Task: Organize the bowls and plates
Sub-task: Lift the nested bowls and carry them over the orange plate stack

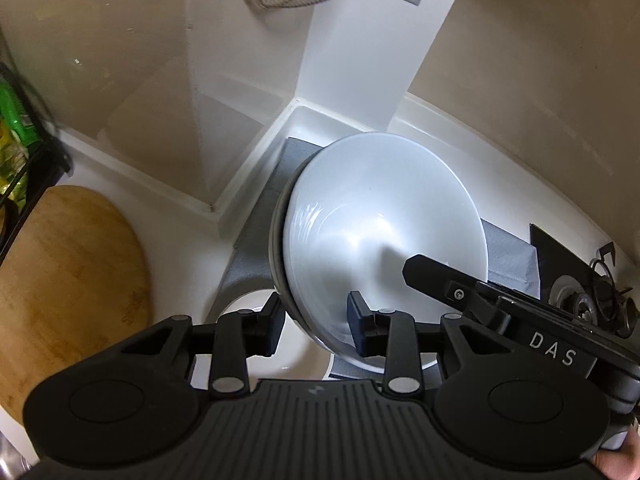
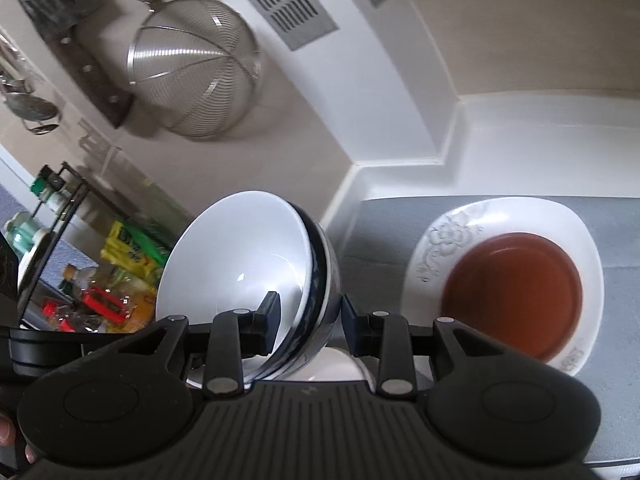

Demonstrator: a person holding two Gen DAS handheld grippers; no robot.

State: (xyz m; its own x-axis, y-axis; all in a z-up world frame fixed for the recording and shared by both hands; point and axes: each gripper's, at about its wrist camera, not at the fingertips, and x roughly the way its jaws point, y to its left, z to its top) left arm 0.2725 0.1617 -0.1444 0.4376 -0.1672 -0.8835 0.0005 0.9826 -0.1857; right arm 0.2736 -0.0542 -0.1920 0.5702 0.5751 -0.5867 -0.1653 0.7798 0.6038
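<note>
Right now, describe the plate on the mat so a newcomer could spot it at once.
Start at the white counter corner under the wall vent; a grey mat lies just below it. The plate sits on that mat, right of the tilted bowl held in the right gripper. It alone is squarish, white with a grey floral rim, and carries a brown disc.

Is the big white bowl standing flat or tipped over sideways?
Tipped. The white bowl with the dark outside stands on edge, its rim pinched by the right tongs, empty inside.
</note>
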